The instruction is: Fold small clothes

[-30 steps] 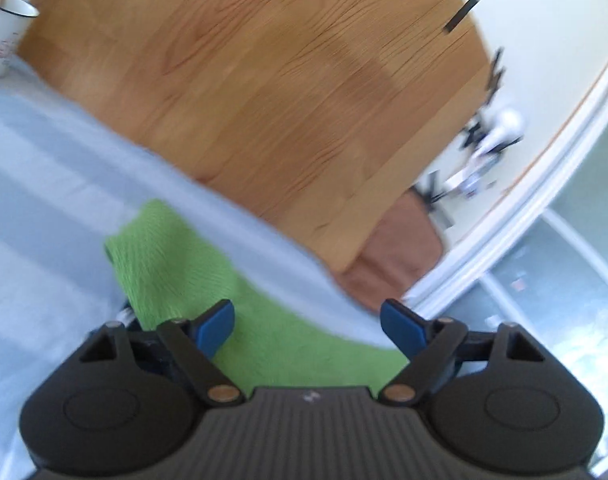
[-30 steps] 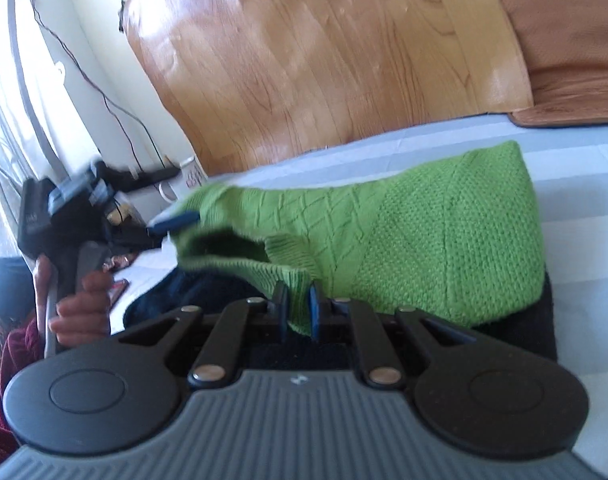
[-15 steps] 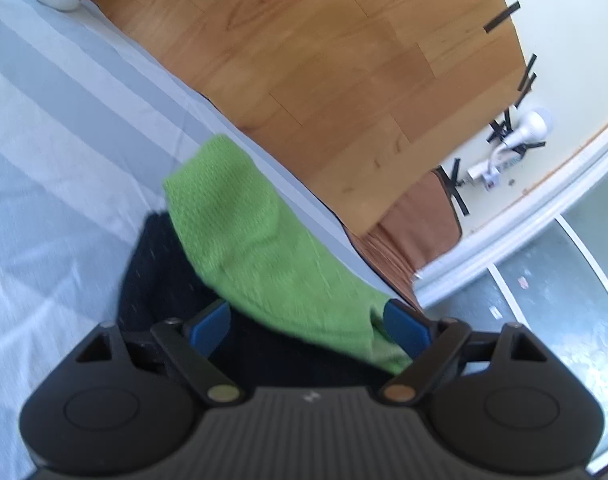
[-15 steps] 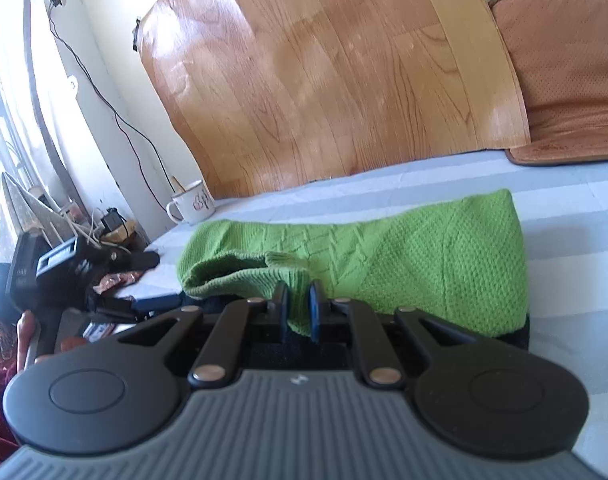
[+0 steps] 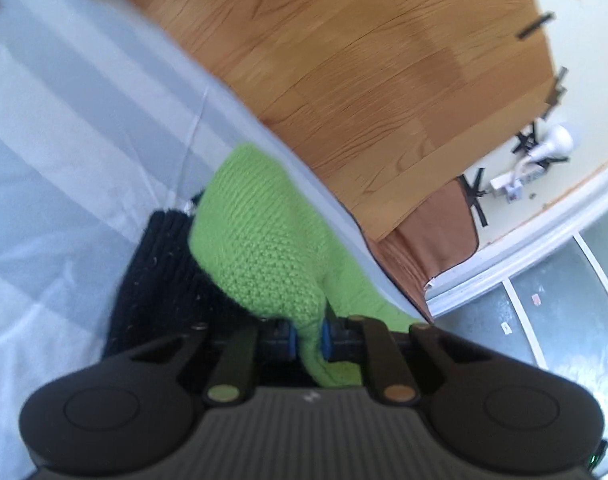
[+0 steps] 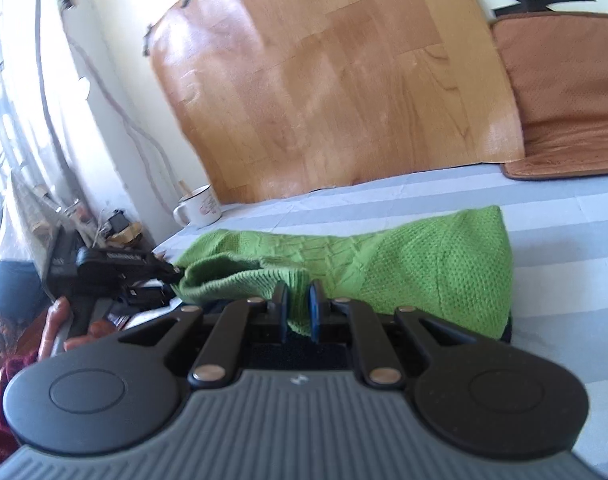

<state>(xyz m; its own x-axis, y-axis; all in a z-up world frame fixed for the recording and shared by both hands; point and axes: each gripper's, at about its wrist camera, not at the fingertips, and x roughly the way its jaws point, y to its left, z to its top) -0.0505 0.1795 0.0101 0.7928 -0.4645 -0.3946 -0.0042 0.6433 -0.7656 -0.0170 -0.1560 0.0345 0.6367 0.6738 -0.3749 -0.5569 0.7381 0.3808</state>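
A green knit garment (image 5: 260, 248) lies on a dark black knit garment (image 5: 160, 276) on the striped sheet. My left gripper (image 5: 307, 340) is shut on the green garment's near edge. In the right wrist view the green garment (image 6: 403, 264) stretches across the bed, and my right gripper (image 6: 298, 308) is shut on its ribbed hem. The left gripper (image 6: 172, 272) shows at the left there, at the garment's other end, held by a hand.
The bed has a pale blue and white striped sheet (image 6: 563, 232). A white mug (image 6: 198, 206) stands at the bed's far edge. A wood-pattern panel (image 6: 323, 80) and a brown cushion (image 6: 563, 92) lean against the wall. Clutter sits at the left (image 6: 116, 228).
My left gripper went from open beside the green garment to shut on its edge. My right gripper stayed shut on the hem, and the garment is now stretched between both.
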